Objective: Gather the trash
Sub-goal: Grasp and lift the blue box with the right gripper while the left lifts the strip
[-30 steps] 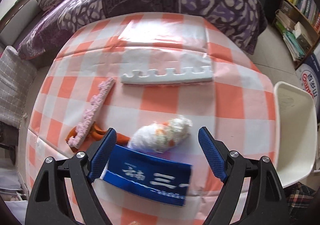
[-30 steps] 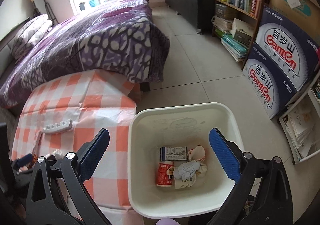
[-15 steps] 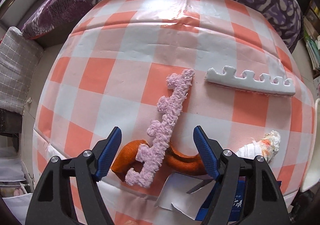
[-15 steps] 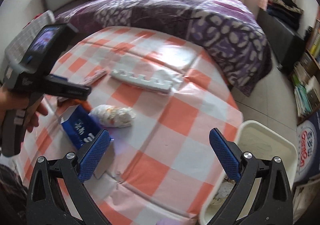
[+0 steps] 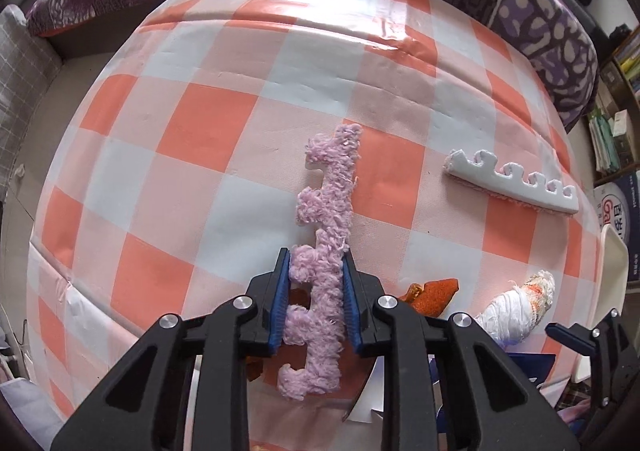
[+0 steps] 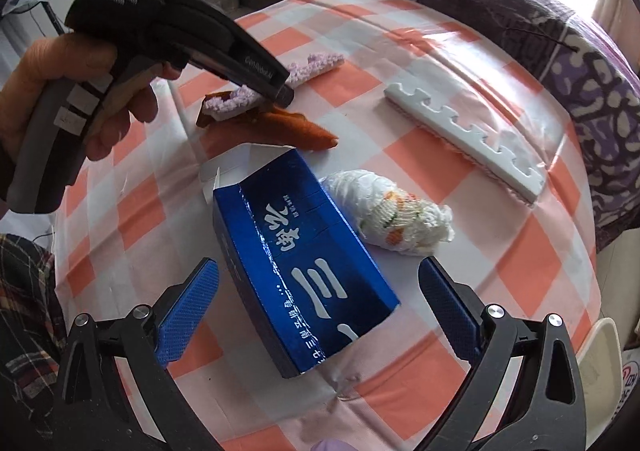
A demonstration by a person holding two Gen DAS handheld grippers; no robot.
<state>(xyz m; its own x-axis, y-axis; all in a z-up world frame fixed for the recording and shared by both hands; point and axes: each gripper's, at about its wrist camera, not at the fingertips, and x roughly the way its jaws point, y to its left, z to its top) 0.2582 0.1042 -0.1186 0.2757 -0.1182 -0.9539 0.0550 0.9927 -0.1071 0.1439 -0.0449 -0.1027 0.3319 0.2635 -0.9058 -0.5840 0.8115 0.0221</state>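
One end of the pink fuzzy strip (image 5: 326, 251) is pinched by the left gripper (image 5: 316, 303); the orange peel (image 5: 434, 291) beneath could be dragged. The right gripper (image 6: 320, 315) is held wide open over the blue carton (image 6: 304, 251), nothing gripped.

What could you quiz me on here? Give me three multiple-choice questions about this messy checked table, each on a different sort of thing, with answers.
1. Where does the white crumpled wad lie?
A. beside the blue carton
B. on the bed
C. in the bin

2. What colour is the fuzzy notched strip?
A. green
B. pale purple
C. black

3. What is the right gripper doing?
A. clamped on the carton
B. open above the carton
C. holding the white foam strip

Answers:
1 A, the wad lies right against the carton's side on the tablecloth.
2 B, it shows lilac between the pads of the left gripper, which is shut on it.
3 B, its blue pads stand wide apart on either side of the carton, touching nothing.
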